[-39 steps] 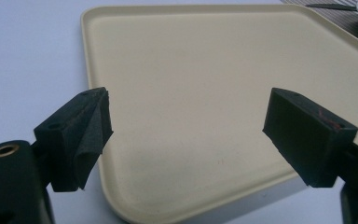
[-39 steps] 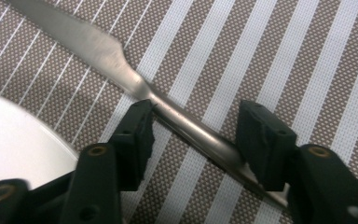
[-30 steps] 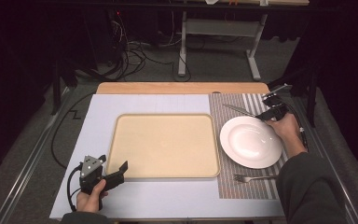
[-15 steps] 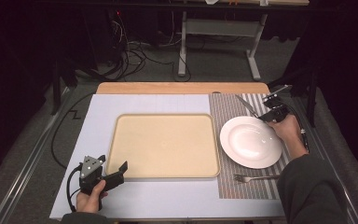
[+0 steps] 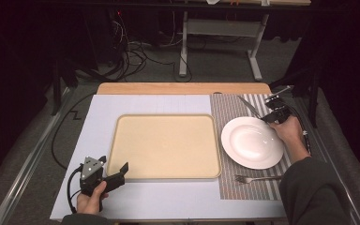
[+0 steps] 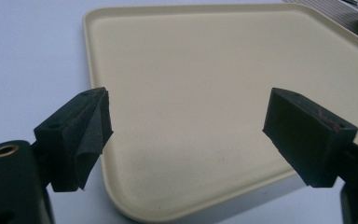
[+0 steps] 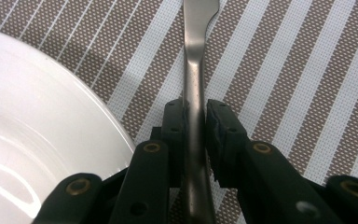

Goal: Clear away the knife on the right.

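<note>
Right tool (image 7: pixel 196 123) is clamping the handle of a table knife (image 7: pixel 196 70), which is lying on the striped placemat (image 7: pixel 279 84) just beside the white plate (image 7: pixel 32 116). We are judging the grasp made and the lift next: raising it level and clear of the plate rim. Our left tool (image 6: pixel 186 135) is idling, jaws apart, over the tray (image 6: pixel 205 70) corner.

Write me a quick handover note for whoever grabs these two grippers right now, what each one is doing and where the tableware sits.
Right gripper: shut on the knife handle, over the striped placemat beside the white plate.
Left gripper: open, holding nothing, at the near left corner of the beige tray.
Fork lies on the placemat in front of the plate.
Done: knife gripped. Left: probably placing the knife; its destination isn't clear.
</note>
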Tool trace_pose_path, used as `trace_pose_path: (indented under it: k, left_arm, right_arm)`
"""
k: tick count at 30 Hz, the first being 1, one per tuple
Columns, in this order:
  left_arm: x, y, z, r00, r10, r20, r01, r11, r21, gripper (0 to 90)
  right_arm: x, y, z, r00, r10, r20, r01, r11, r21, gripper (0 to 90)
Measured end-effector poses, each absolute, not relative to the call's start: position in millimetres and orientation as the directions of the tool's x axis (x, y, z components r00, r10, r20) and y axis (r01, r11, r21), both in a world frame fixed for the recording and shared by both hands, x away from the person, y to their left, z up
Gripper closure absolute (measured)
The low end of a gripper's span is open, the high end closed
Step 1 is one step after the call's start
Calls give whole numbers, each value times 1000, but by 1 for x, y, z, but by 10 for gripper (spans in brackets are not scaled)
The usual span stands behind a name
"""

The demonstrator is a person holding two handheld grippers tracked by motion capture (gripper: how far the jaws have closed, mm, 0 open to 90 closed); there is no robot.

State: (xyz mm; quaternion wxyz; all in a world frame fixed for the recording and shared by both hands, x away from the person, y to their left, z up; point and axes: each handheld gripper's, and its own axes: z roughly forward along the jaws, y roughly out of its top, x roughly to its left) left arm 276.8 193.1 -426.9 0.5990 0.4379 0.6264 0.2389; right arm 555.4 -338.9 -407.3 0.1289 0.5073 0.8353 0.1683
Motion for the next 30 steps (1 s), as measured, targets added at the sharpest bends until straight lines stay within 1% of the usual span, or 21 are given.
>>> trace_pose_path:
  k: [3,9,14,15,20,30]
  left_arm:
    - [277,193,-427,100,836,-540,261,502,825,159]
    - [276,194,-427,100,837,-539,261,500,826,159]
    - [276,194,-427,99,836,-539,260,501,825,159]
    - [277,194,-427,98,836,-539,262,501,825,159]
    - [277,194,-427,98,836,-539,259,502,825,159]
    - [278,195,-427,98,831,-547,263,508,820,159]
  right_arm:
    - [557,-339,-408,-433,900,-38,810,407,422,777]
    - [557,-335,-407,-438,897,-64,809,424,407,799]
    - [557,-334,-407,-431,899,-71,810,420,410,801]
    - [556,-332,-407,-433,897,-89,808,430,403,801]
    - [555,-332,-406,-434,894,-110,802,439,406,802]
    - [546,-341,-391,-426,893,-144,790,445,421,802]
